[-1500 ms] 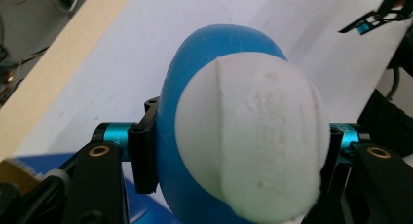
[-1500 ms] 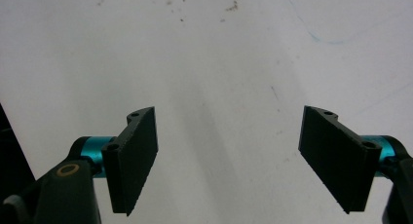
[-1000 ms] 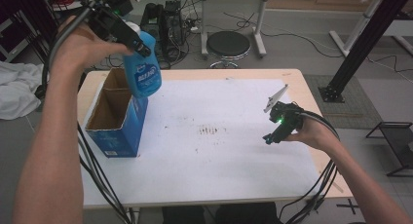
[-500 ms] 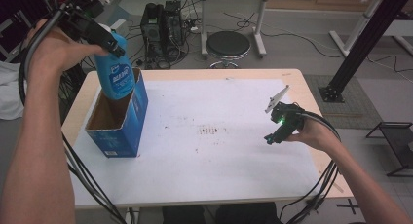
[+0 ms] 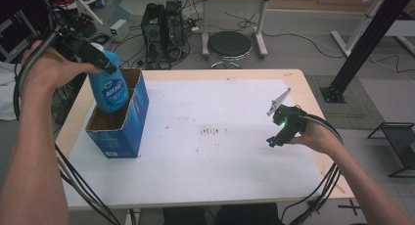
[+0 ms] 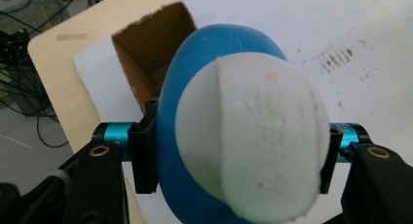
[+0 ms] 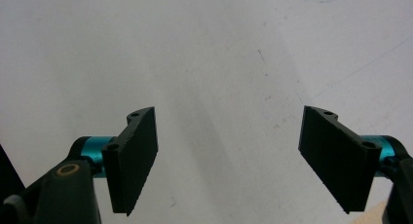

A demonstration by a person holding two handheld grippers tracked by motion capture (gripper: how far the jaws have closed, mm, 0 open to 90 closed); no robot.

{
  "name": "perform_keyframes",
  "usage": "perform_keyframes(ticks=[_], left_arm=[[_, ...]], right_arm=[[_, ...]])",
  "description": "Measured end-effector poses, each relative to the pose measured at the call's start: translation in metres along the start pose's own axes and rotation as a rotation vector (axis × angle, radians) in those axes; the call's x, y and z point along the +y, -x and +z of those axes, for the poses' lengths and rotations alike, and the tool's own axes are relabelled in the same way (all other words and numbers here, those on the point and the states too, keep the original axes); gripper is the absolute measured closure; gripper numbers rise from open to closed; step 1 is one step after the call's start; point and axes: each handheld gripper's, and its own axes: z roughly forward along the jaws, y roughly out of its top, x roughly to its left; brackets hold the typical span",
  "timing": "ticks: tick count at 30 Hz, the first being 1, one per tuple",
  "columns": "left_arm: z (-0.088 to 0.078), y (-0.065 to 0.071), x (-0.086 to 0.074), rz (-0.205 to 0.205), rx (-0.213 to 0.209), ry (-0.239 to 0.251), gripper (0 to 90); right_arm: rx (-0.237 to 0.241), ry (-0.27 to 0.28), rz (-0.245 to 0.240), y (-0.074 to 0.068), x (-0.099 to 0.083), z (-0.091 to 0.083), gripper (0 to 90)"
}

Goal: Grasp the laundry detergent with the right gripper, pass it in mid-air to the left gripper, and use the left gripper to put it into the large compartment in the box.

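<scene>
Lowered since earlier: left gripper [image 5: 105, 66] clamps one blue bottle [image 5: 110, 88], base now partly inside one open box [image 5: 125, 132] on table [image 5: 220, 176]; right gripper [image 5: 279, 137] idle, jaws wide, empty

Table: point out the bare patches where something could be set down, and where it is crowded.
Free: the white sheet between the blue box and the right gripper, and its far strip. Crowded: the left edge, where the left gripper holds a blue bottle in the box's mouth.
</scene>
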Motion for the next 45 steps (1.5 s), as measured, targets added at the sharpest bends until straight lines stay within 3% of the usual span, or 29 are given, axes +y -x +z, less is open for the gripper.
perform_keyframes(ticks=[8,9,10,12,13,20,26,27,29,30,32,33,34,35,36,38,39,45], left_arm=[[0.031,-0.013,-0.021,0.013,-0.053,-0.034,38.2],[0.037,-0.014,-0.023,0.027,-0.053,-0.038,38.3],[0.042,-0.013,-0.026,0.022,-0.064,-0.042,38.3],[0.052,-0.016,-0.029,0.051,-0.066,-0.055,38.2],[0.055,-0.016,-0.031,0.036,-0.073,-0.062,38.2],[0.082,-0.022,-0.045,0.068,-0.095,-0.075,38.2],[0.096,-0.017,-0.050,0.088,-0.114,-0.074,38.2],[0.097,-0.019,-0.050,0.126,-0.115,-0.092,38.2],[0.099,-0.018,-0.050,0.133,-0.116,-0.097,38.2],[0.102,-0.016,-0.052,0.117,-0.122,-0.090,38.2],[0.102,-0.017,-0.052,0.153,-0.124,-0.110,38.2],[0.105,-0.016,-0.053,0.138,-0.123,-0.091,38.2],[0.105,-0.017,-0.053,0.151,-0.123,-0.093,38.2],[0.106,-0.016,-0.054,0.135,-0.129,-0.088,38.2],[0.107,-0.017,-0.055,0.144,-0.129,-0.089,38.2],[0.109,-0.017,-0.056,0.142,-0.130,-0.088,38.2],[0.110,-0.018,-0.056,0.167,-0.129,-0.109,38.2],[0.117,-0.015,-0.060,0.183,-0.121,-0.118,38.1]], right_arm=[[0.005,-0.020,-0.022,0.000,0.003,0.003,21.5],[0.003,-0.031,-0.003,-0.002,0.003,0.003,21.5],[0.002,-0.020,-0.021,-0.001,0.004,0.004,21.5],[0.005,-0.026,-0.021,-0.002,0.004,0.004,21.5],[0.004,-0.034,-0.003,-0.003,0.003,0.004,21.5],[0.007,-0.039,-0.008,-0.002,0.000,0.007,21.5],[0.012,-0.040,-0.009,-0.003,0.001,0.011,21.5],[0.012,-0.042,-0.008,-0.004,0.001,0.012,21.5],[0.011,-0.051,0.000,-0.005,0.001,0.012,21.5],[0.012,-0.052,-0.004,-0.004,0.001,0.012,21.5],[0.014,-0.037,-0.027,-0.003,0.001,0.014,21.5],[0.012,-0.053,-0.002,-0.005,0.001,0.013,21.5],[0.012,-0.053,0.002,-0.005,0.000,0.013,21.5],[0.014,-0.049,-0.002,-0.005,0.000,0.014,21.5],[0.016,-0.039,-0.024,-0.003,0.000,0.015,21.5],[0.013,-0.054,0.001,-0.005,-0.001,0.014,21.5],[0.017,-0.047,-0.004,-0.004,-0.001,0.015,21.5],[0.017,-0.039,-0.023,-0.004,-0.001,0.017,21.5]])
